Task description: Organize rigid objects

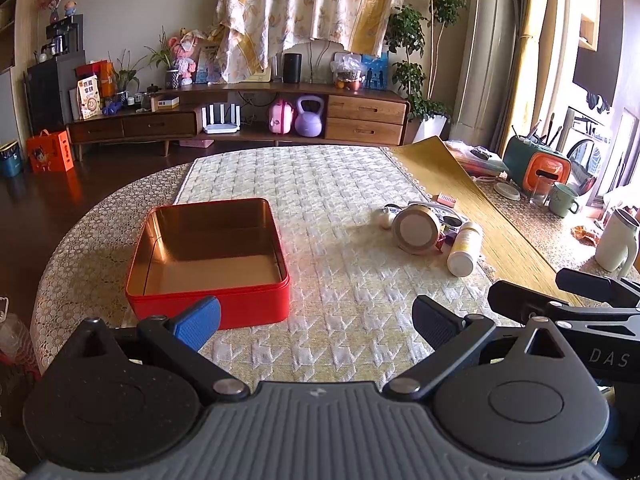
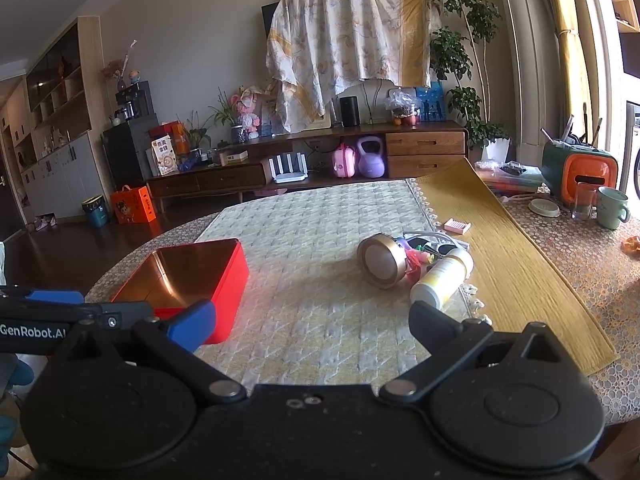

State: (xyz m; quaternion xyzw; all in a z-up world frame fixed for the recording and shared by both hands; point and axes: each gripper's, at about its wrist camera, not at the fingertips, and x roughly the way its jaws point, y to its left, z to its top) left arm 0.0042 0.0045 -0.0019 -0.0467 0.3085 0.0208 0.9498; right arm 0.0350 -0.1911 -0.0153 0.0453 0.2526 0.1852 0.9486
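A: What lies on the worktop (image 1: 100, 240)?

B: A round worktop under a lacy, honeycomb-patterned cover, with a woven cream cloth (image 1: 320, 200) of raised houndstooth weave laid across it. To the right, a ribbed mustard-yellow runner (image 1: 480, 216) overlaps it.

A: And the box?

B: A red tin (image 1: 208, 256), square with rounded corners, sits open on the left of the cloth. Its inside is shiny copper-gold metal and holds nothing.

A: Where are the things to sort?

B: Heaped on the right of the cloth, well apart from the tin. A round gold-rimmed case (image 1: 416, 230) lies on its side with its flat pale face toward the cameras. Just beside it, a cream plastic bottle (image 1: 464, 250) lies on its side, its base toward the near edge. Behind them are dark sunglasses (image 1: 452, 221), a small pale ball (image 1: 385, 218) and some bright small bits I cannot make out. A ridged pink piece (image 2: 458, 225) rests on the runner.

A: The grippers?

B: The left gripper (image 1: 316, 322) hovers level over the near edge, its fingers (image 1: 198, 322) wide apart, holding nothing; the blue-padded one overlaps the tin's near wall in view. The right gripper (image 2: 312, 320) hovers beside it, to the right, fingers (image 2: 192, 324) likewise spread and empty, aimed between tin and heap.
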